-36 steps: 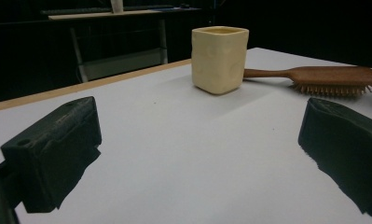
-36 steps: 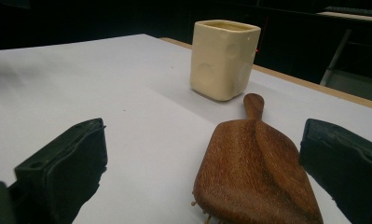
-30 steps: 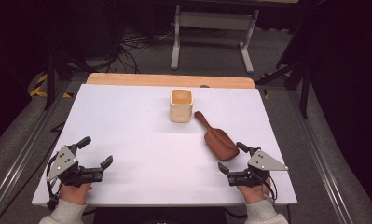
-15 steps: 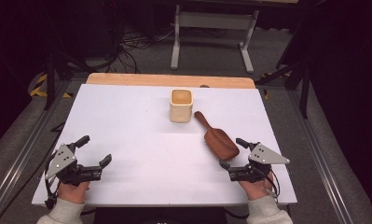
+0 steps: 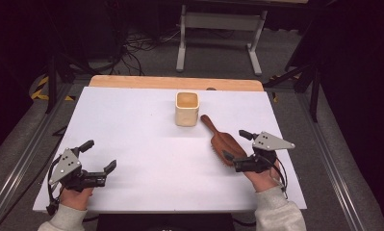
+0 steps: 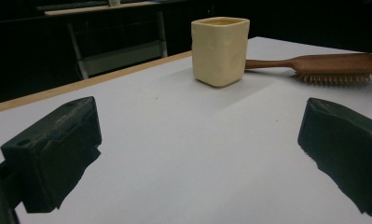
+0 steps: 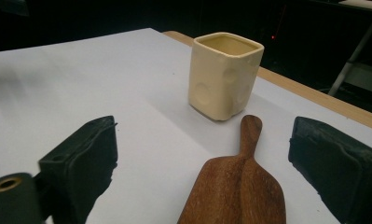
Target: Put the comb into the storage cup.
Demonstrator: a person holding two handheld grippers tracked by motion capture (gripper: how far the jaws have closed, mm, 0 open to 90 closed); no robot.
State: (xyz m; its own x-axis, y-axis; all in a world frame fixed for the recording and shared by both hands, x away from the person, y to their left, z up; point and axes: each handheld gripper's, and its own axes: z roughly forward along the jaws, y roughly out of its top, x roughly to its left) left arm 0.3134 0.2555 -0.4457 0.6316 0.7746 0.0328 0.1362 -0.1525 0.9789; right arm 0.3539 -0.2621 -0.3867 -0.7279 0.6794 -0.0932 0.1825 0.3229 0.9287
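At the near left of the white surface [image 5: 146, 144], the left claw [image 5: 100, 161] hovers with its jaws spread wide and nothing between them, well apart from everything else. Toward the far middle stands the cream square cup [image 5: 186, 108], upright. Just right of it lies the wooden hairbrush [image 5: 223, 142], bristles down, its handle pointing at the cup and nearly meeting its base. At the near right, the right claw [image 5: 234, 150] is at the brush's head, jaws wide on either side of it and not pressing it, having just been closing a little
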